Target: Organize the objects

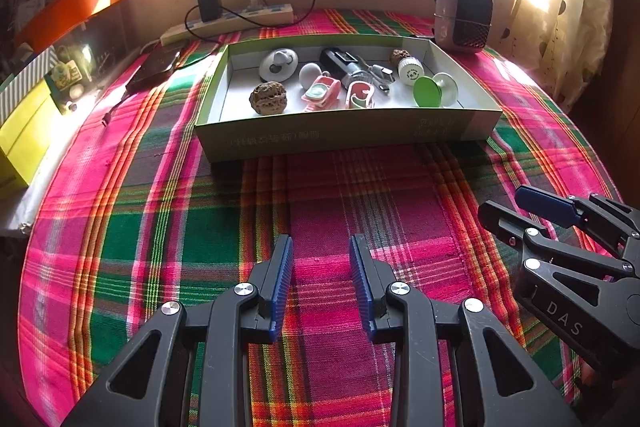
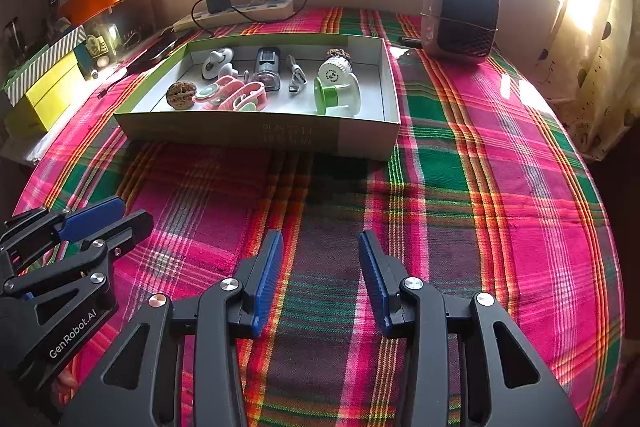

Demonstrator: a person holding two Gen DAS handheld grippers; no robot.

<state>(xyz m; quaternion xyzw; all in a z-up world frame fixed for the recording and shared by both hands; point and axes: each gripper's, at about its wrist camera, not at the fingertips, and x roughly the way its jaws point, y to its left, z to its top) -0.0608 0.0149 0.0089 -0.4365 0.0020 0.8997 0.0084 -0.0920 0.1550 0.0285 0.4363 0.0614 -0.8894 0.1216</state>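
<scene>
A shallow cardboard box (image 1: 344, 133) (image 2: 256, 133) stands on the plaid cloth ahead of both grippers. In it lie a brown walnut (image 1: 268, 98) (image 2: 181, 94), pink clips (image 1: 322, 93) (image 2: 236, 95), a black and clear device (image 1: 344, 63) (image 2: 267, 67), a green and white spool (image 1: 434, 89) (image 2: 338, 95), a white jar (image 1: 410, 69) (image 2: 335, 70) and a white round piece (image 1: 278, 63) (image 2: 215, 62). My left gripper (image 1: 321, 247) is open and empty over the cloth, well short of the box. My right gripper (image 2: 320, 243) is open and empty beside it, also in the left wrist view (image 1: 516, 205).
A small heater (image 1: 464, 15) (image 2: 460, 13) stands behind the box at right. A power strip with a black charger (image 1: 230, 17) (image 2: 236, 11) lies along the back wall. Yellow boxes (image 1: 24, 135) (image 2: 44, 95) and an orange tray (image 1: 76, 3) are at left. A curtain (image 2: 592, 67) hangs at right.
</scene>
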